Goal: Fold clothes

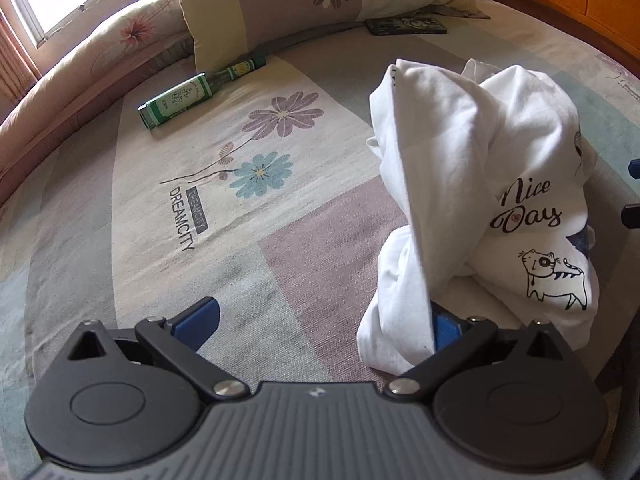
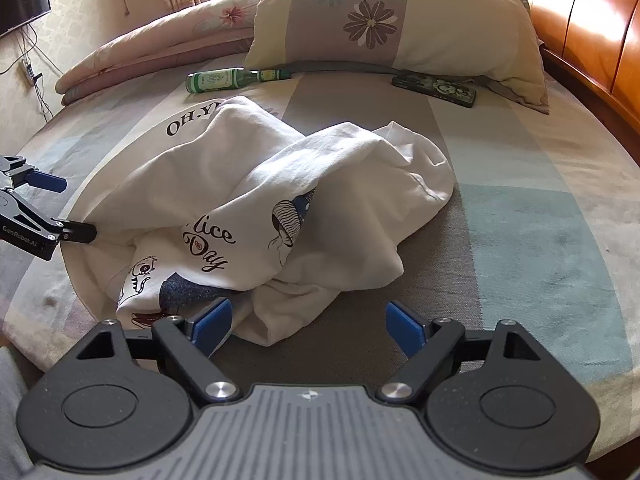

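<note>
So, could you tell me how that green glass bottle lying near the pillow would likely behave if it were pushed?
The green bottle lies on its side, so it would probably roll across the bedsheet if nudged sideways. It looks like glass, so likely rigid and somewhat fragile, though the soft bedding should cushion it. The smooth surface may be slippery.

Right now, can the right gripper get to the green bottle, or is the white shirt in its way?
Probably not straight ahead. The right gripper is open and empty at the near edge of the bed, and the crumpled white shirt is heaped between it and the green bottle, which lies by the pillow. It would have to go over or around the heap.
</note>
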